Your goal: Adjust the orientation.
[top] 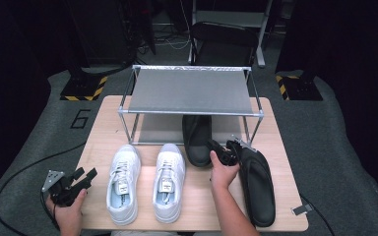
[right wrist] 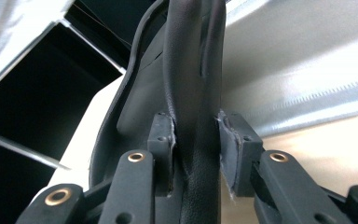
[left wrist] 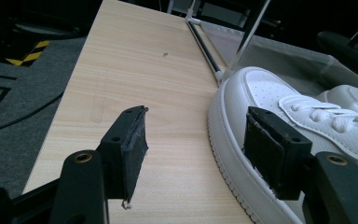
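We see a light wooden tabletop. Along its far edge stands a metal-framed rack with grey fabric shelves. Two white sneakers lie side by side toward the near edge, left of centre. A black slipper lies half under the rack, and a second black slipper lies near the right edge.

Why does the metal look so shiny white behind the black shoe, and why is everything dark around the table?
In the right gripper view, light glares off the rack's metal, washing it pale, and the black shoe up close looks soft. In the high view, the lamp lights the table; the room behind stays dim. In the left gripper view, the white sneaker is bright, slightly blurred.
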### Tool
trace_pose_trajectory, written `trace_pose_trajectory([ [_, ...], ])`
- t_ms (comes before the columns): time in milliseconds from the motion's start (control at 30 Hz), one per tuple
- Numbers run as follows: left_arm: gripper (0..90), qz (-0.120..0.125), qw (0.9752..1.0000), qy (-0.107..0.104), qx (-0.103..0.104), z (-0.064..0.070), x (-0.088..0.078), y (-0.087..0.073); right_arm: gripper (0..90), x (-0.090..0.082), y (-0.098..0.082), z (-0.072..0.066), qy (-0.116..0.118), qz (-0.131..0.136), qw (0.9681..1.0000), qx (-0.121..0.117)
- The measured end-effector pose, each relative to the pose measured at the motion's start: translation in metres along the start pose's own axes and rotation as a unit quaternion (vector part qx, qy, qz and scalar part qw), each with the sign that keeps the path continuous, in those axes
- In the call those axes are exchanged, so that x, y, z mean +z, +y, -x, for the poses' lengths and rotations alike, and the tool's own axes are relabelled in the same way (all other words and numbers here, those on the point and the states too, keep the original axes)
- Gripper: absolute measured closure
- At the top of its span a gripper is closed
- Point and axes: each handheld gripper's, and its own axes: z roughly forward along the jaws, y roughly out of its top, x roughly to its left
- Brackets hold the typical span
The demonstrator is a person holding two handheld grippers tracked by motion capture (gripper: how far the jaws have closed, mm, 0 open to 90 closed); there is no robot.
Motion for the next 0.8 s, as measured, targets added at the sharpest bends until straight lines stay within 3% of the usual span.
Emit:
trace_pose_trajectory([
  [167, 38.8, 0.003, 1.0, 0.001, -0.002, -0.001, -0.001, 0.0, 67.3, 0.021, 0.002, 0.003, -0.012, -0.005, 0.9999, 0.002],
  [200, 38.8, 0.0, 1.0, 0.001, -0.002, -0.001, -0.002, 0.0, 67.3, 0.033, 0.003, 0.004, -0.016, -0.01, 0.9998, -0.005],
  [333, 38.8, -0.007, 1.0, 0.001, 0.003, 0.0, 0.0, -0.001, 67.4, 0.047, 0.005, 0.007, -0.015, -0.014, 0.9998, -0.001],
  [500, 38.8, -0.007, 1.0, 0.003, 0.002, 0.0, -0.001, -0.001, 67.4, 0.058, 0.01, 0.007, -0.008, -0.008, 0.9999, 0.006],
  [533, 38.9, -0.002, 1.0, 0.005, -0.002, -0.001, -0.001, -0.002, 67.4, 0.064, 0.012, 0.008, -0.021, -0.01, 0.9997, 0.0],
  [633, 38.8, 0.0, 1.0, 0.005, -0.004, -0.003, -0.003, -0.002, 67.4, 0.07, 0.015, 0.006, -0.013, -0.012, 0.9998, -0.005],
  [700, 38.9, 0.008, 0.9999, 0.006, -0.008, -0.004, -0.004, -0.002, 67.4, 0.072, 0.017, 0.003, -0.017, -0.016, 0.9997, 0.008],
  [733, 38.9, 0.006, 0.9999, 0.008, -0.009, -0.004, -0.005, -0.002, 67.4, 0.075, 0.018, 0.002, -0.016, -0.004, 0.9998, -0.01],
  [800, 38.9, 0.007, 0.9999, 0.007, -0.01, -0.004, -0.005, -0.002, 67.4, 0.078, 0.02, -0.003, -0.008, 0.0, 0.9999, -0.009],
])
